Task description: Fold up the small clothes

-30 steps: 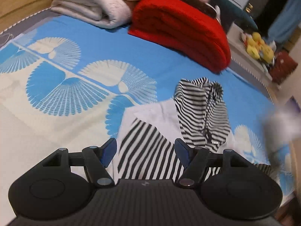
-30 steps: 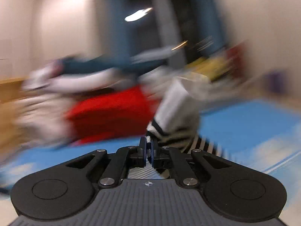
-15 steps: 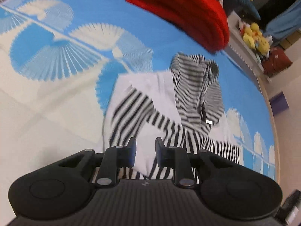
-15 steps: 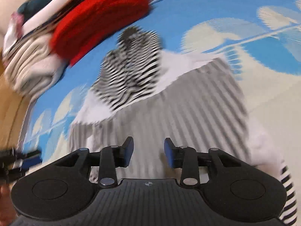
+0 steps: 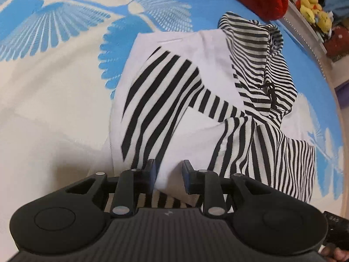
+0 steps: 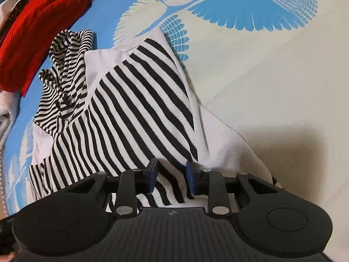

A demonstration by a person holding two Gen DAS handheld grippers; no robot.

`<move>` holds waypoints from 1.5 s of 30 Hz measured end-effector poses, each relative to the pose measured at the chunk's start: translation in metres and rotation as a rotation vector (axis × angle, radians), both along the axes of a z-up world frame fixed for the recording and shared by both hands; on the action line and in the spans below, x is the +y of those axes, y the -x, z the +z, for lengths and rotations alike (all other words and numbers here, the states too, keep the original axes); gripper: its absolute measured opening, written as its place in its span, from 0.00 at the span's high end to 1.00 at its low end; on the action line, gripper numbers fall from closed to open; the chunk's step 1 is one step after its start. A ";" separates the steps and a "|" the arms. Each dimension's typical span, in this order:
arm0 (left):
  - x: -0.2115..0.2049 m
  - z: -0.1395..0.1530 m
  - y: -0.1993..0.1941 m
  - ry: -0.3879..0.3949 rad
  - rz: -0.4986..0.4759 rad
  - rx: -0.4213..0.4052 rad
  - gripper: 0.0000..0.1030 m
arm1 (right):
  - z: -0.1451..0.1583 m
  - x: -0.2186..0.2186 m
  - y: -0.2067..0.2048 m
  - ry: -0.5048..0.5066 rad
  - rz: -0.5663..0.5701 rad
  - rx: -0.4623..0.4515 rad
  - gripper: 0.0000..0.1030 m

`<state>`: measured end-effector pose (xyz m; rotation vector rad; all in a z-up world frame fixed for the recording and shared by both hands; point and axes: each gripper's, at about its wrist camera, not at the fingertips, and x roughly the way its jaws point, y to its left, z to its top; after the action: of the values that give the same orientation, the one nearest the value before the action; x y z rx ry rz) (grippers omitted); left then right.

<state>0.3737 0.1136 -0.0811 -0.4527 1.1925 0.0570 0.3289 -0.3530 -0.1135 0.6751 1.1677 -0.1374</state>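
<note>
Dropped closer to the black-and-white striped hooded top [image 5: 174, 91] on the bed; both jaws open over its hem. Next: pinch, fold upward.

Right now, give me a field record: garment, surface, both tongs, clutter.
garment: striped hoodie, black and white, lying partly folded, hood at the far end
surface: bedsheet, blue and cream fan print
left tongs: open, over the hoodie's near hem, white fabric between the fingers
right tongs: open, over the near hem, striped fabric between the fingers
clutter: red blanket folded beyond the hood; yellow plush toys off the bed
</note>
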 end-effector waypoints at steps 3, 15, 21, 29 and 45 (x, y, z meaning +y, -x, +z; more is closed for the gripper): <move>-0.012 0.003 0.000 -0.048 -0.073 -0.011 0.89 | 0.000 0.002 -0.004 -0.006 0.009 0.014 0.72; 0.011 0.098 0.055 -0.121 -0.064 -0.137 0.95 | 0.026 0.023 0.001 0.077 0.034 -0.051 0.66; -0.009 0.091 0.049 -0.152 -0.151 -0.175 0.92 | 0.022 0.016 0.008 0.105 -0.003 -0.012 0.69; -0.034 0.012 0.038 -0.158 -0.230 0.054 0.74 | 0.015 0.016 0.006 0.131 0.034 0.028 0.66; -0.037 0.054 0.032 -0.260 -0.137 -0.063 0.50 | 0.063 0.046 0.007 0.271 0.221 -0.103 0.57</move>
<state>0.3413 0.0764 -0.0271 -0.1436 1.1328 0.0783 0.3219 -0.3066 -0.0501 0.3081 1.0924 -0.0708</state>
